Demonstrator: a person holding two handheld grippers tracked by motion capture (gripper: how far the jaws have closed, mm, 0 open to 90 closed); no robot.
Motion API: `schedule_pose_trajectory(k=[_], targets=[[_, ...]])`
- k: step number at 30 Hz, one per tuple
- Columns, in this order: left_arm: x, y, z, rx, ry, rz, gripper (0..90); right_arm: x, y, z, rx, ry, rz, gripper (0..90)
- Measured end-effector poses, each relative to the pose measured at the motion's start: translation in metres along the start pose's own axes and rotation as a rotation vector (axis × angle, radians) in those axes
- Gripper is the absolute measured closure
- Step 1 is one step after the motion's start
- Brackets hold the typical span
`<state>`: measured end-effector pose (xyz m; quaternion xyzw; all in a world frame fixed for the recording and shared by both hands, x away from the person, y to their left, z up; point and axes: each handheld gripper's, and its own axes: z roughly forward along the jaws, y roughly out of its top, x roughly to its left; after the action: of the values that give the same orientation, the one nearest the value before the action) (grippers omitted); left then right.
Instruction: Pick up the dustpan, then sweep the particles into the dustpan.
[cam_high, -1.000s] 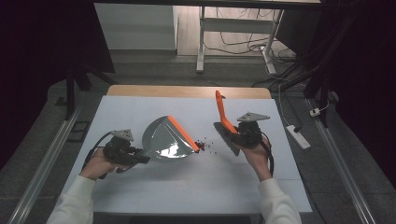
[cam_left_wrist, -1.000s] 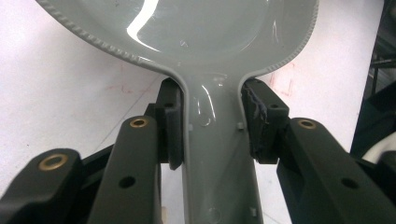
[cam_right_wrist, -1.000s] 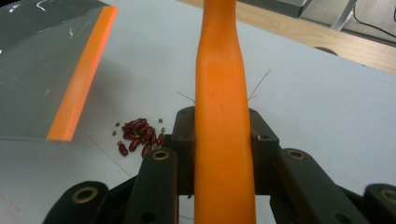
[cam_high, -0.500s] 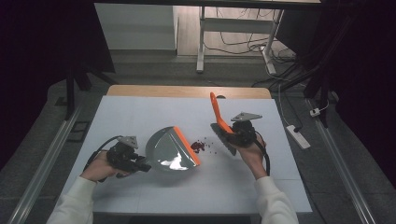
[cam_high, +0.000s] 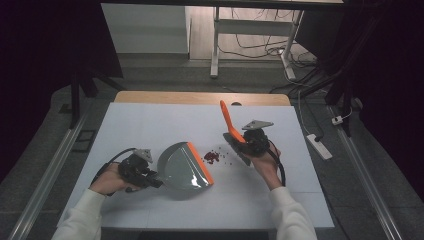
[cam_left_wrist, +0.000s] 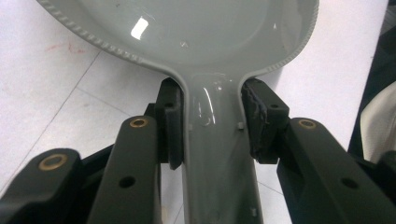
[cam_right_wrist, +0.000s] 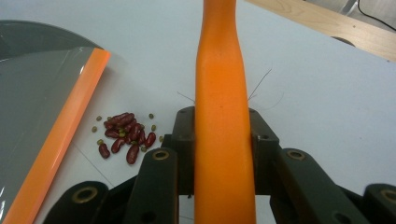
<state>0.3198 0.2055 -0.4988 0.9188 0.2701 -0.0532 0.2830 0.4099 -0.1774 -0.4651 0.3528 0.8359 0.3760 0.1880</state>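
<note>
Beans (cam_right_wrist: 125, 136), dark red with a few small green ones, lay in a little heap on the white tabletop (cam_high: 150, 125) just beside the orange lip of the grey dustpan (cam_high: 182, 166). The left gripper (cam_left_wrist: 212, 123) pinched the dustpan's handle; the right gripper (cam_right_wrist: 222, 140) pinched the orange brush handle (cam_right_wrist: 219, 84).

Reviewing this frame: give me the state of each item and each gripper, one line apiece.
Dustpan: flat on the table, held by its handle, orange lip toward the beans.
Brush: held, orange handle tilted up.
Beans: loose pile on the table, outside the dustpan.
Left gripper: shut on the dustpan's handle.
Right gripper: shut on the brush.
</note>
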Motion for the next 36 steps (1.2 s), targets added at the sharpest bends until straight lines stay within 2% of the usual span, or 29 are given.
schedule_pose_trajectory(k=[11, 18, 22, 24, 36], targets=[[0.003, 0.0, 0.002, 0.009, -0.025, -0.026, 61.4, 0.003, 0.0, 0.017, 0.031, 0.001, -0.013, 70.0], [0.009, -0.002, 0.006, 0.006, -0.061, -0.06, 61.4, 0.007, 0.002, 0.026, 0.044, 0.002, -0.031, 70.0], [0.009, -0.002, 0.005, 0.005, -0.06, -0.055, 61.4, 0.009, 0.004, 0.029, 0.048, -0.016, -0.044, 70.0], [0.009, -0.002, 0.006, 0.005, -0.062, -0.058, 61.4, 0.009, 0.004, 0.031, 0.055, -0.02, -0.036, 70.0], [0.009, -0.001, 0.007, 0.011, -0.057, -0.078, 61.4, 0.017, 0.005, 0.04, 0.083, -0.017, -0.054, 70.1]])
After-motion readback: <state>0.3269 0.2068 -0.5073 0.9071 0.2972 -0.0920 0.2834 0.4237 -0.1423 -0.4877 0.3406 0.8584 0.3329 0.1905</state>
